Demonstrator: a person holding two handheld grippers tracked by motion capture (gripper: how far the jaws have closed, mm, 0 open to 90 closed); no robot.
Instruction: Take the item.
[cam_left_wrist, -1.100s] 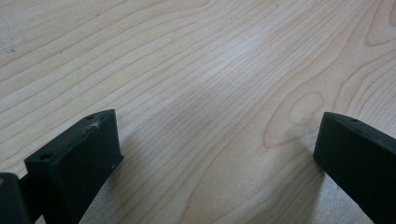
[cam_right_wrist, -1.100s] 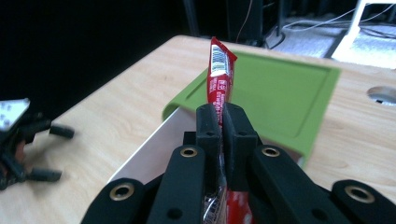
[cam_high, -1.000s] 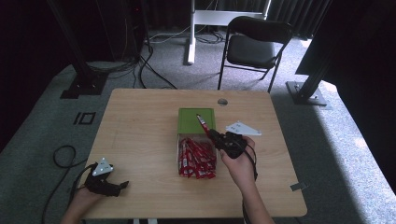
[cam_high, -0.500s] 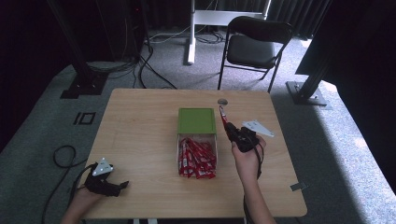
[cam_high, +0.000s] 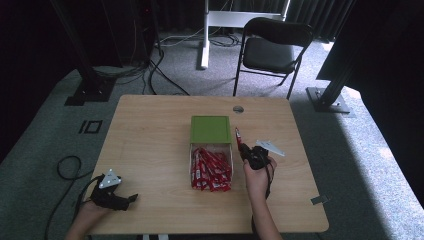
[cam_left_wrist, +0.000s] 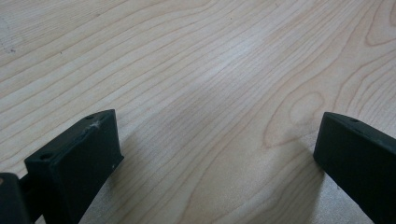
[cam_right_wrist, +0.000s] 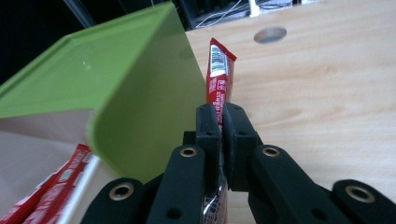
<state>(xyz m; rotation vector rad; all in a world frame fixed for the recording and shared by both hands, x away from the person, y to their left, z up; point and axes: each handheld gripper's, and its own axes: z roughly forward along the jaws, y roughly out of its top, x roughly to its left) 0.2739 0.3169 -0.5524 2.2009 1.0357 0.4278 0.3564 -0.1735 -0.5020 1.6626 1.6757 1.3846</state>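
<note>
Sachet pinched in right claw, beside green lid edge

You're working in what looks like a lab or recording studio, not a home. The wooden tabletop stands alone on grey carpet, w/ dark curtains closing off the back. Black metal stands w/ flat feet sit at both sides, prob. camera or light rig supports, though their tops are cut off. Loose cables run across the floor toward dark equipment at the back left. A white post and a single black folding chair sit behind the tabletop. A cable hole is cut in the tabletop, office-desk style.
</note>
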